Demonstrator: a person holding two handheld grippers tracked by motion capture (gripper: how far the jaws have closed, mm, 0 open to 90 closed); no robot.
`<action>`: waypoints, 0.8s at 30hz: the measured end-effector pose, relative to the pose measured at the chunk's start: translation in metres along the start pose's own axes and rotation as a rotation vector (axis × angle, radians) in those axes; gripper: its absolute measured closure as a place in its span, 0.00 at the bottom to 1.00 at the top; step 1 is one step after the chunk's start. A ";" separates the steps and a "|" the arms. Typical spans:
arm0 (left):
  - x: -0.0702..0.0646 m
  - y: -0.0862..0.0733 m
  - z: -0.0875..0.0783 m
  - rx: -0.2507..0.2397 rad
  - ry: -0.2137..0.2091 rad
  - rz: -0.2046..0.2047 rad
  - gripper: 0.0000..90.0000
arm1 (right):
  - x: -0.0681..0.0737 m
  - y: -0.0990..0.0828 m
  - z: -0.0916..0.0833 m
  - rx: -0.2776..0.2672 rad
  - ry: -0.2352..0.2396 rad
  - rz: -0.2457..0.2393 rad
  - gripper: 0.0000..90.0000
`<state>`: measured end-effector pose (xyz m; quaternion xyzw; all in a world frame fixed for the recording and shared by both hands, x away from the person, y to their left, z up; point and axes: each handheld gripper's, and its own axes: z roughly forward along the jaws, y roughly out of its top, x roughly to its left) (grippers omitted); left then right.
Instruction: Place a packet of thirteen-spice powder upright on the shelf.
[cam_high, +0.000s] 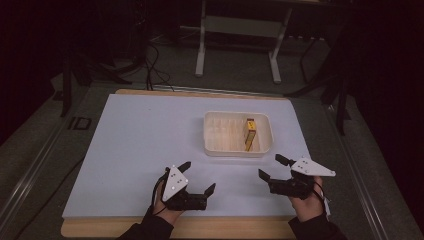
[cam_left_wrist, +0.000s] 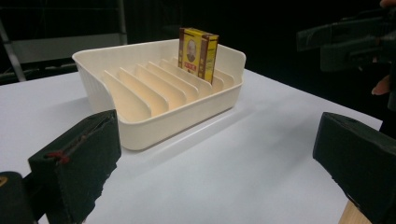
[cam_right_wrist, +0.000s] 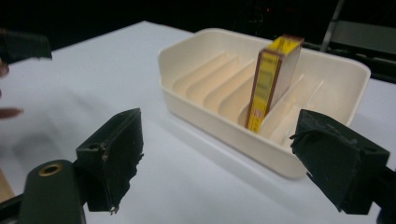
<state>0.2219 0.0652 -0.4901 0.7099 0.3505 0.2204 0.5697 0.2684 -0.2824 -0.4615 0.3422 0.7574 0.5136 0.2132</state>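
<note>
Yellow-and-brown box (cam_high: 249, 133) is standing upright on its narrow end inside the cream slotted tray (cam_high: 212, 145), toward the tray's right end as the high view shows it. In the right gripper view the box (cam_right_wrist: 273, 81) is sitting between two of the tray's thin dividers, with one or two more slots lying between it and the near end wall (cam_right_wrist: 327, 88). In the left gripper view its printed face (cam_left_wrist: 198, 53) is showing a small portrait and a red band (lettering too small to read).

Tray is resting on the pale table sheet (cam_high: 140, 145), right of centre and toward the far half of it.

Left gripper (cam_high: 199, 178) is hovering near the front edge of the table, left of the tray and well apart from it. Its jaws are standing wide apart, gripping nothing; in its own view bare table is showing between them and the tray (cam_left_wrist: 140, 135) is lying ahead.

Right gripper (cam_high: 271, 167) is hanging just in front of the tray's near right corner, close but not touching. Its jaws are likewise spread wide and holding nothing, and in its own view they are framing the tray and the box.

Person's hands are coming in from the bottom edge, dark sleeves at the wrists.
</note>
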 end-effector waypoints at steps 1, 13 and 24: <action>0.000 0.000 0.000 0.001 -0.001 0.000 0.02 | 0.000 -0.001 -0.001 0.006 -0.001 -0.005 0.18; 0.000 0.000 0.000 0.006 -0.006 0.004 0.02 | -0.007 -0.017 -0.016 0.041 -0.034 0.007 0.17; 0.000 -0.001 0.000 0.008 -0.008 0.004 0.02 | -0.013 -0.020 -0.017 0.050 -0.069 -0.023 0.17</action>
